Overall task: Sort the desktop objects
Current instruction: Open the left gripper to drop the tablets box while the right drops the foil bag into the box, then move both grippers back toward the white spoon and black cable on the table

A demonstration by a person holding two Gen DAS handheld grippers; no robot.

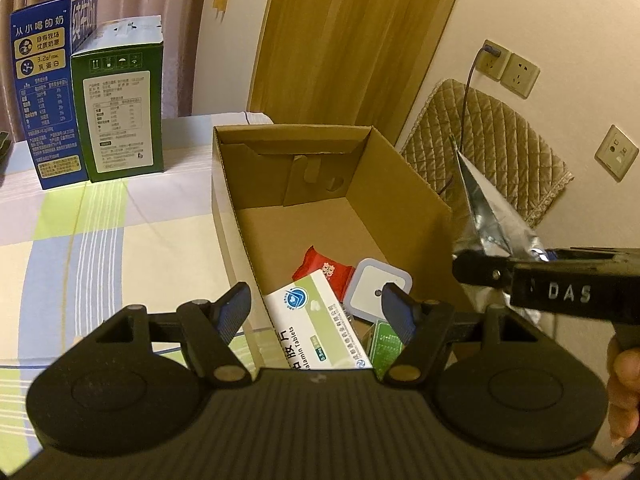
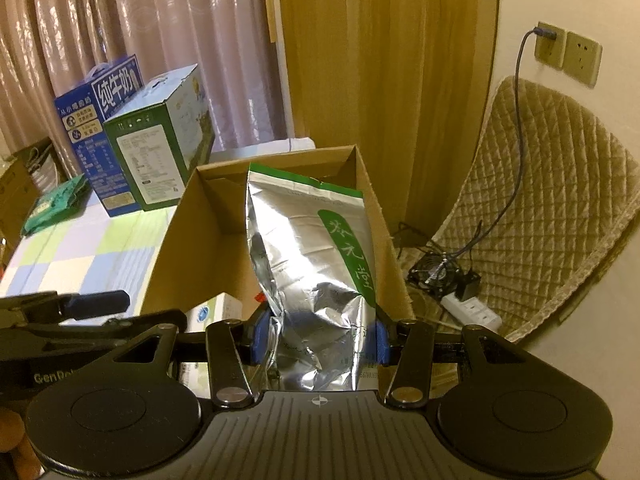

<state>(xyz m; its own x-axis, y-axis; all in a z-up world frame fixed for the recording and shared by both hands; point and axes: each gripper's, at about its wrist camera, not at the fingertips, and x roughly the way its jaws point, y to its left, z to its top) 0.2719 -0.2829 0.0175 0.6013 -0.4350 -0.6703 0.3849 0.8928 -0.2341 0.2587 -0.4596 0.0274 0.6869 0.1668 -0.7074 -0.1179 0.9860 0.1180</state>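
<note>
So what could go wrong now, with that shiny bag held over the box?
The right claw pinches only the crumpled lower part of the foil bag, so the tall top may flop or slip. The cardboard box already holds a pill box and a white square gadget, so the bag may land on them. The open left claw hovers close and might be bumped.

Checked tablecloth [image 1: 80, 248] carries cardboard box [image 1: 392, 176], blue carton [image 1: 40, 92], green carton [image 1: 120, 112], green packet [image 2: 56, 204].
</note>
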